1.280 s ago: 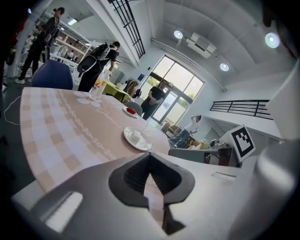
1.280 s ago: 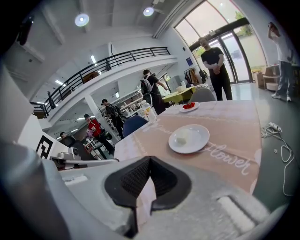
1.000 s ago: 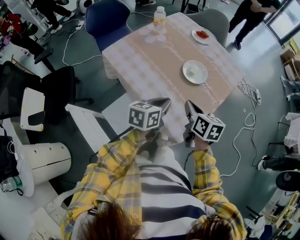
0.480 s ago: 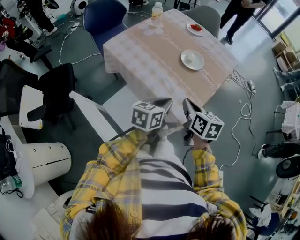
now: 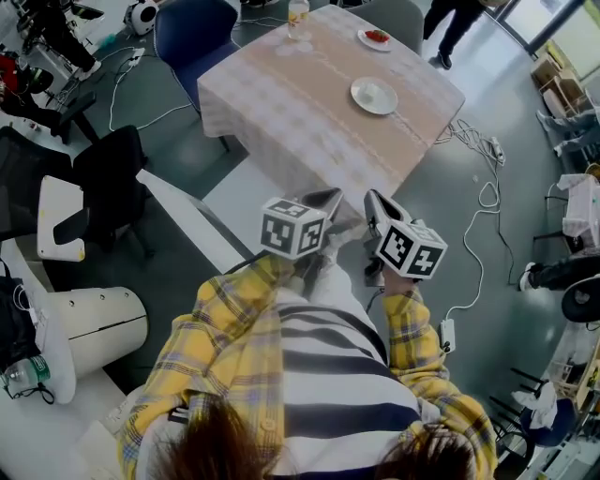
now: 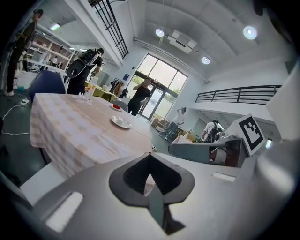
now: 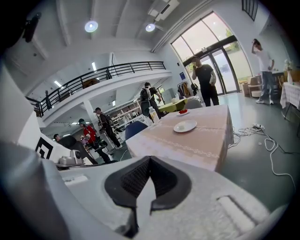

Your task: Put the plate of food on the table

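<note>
A table (image 5: 281, 103) under a pale pink checked cloth stands ahead of me. On it lie a white plate (image 5: 374, 95) with a little pale food and, at the far edge, a small plate of red food (image 5: 377, 37) near a bottle (image 5: 298, 13). My left gripper (image 5: 327, 200) and right gripper (image 5: 374, 202) hover side by side before my chest, short of the table, both shut and empty. In the left gripper view the shut left gripper (image 6: 150, 154) points at the white plate (image 6: 121, 122). In the right gripper view the shut right gripper (image 7: 149, 161) faces the white plate (image 7: 185, 125).
A blue chair (image 5: 192, 28) and a grey chair (image 5: 394, 11) stand at the table's far sides. A black office chair (image 5: 112, 178) and a white drum-shaped unit (image 5: 94, 328) are on my left. Cables (image 5: 478, 159) trail on the floor at right. A person (image 5: 450, 19) stands beyond the table.
The table and its plates have slid up and away in the head view, so I stand farther from it. Both grippers stay shut in front of my chest.
</note>
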The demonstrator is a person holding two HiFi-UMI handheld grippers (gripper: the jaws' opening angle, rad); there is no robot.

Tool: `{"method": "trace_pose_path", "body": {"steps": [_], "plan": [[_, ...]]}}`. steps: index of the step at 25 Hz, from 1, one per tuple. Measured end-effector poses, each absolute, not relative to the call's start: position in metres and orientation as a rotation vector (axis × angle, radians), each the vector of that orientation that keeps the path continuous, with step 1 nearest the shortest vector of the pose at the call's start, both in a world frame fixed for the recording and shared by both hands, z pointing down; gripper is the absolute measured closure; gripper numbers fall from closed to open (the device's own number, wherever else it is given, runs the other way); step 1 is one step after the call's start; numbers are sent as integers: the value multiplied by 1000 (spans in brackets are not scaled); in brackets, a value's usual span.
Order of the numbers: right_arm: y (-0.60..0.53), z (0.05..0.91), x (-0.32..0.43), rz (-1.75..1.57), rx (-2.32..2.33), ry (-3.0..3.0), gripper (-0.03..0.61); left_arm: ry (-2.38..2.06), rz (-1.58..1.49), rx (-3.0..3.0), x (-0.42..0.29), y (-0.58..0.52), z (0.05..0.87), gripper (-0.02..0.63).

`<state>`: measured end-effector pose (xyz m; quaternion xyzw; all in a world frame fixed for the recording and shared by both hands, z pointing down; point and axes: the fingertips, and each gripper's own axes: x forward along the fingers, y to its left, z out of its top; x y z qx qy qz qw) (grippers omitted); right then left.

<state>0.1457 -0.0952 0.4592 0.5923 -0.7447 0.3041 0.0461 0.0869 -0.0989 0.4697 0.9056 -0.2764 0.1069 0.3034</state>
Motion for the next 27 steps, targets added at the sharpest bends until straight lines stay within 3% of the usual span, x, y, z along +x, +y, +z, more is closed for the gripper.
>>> {"method": "trace_pose_path", "body": {"steps": [27], "plan": [[-64,471,143,967,1815,-2235,580,-696,283,2372,92,-81,478,612]]}}
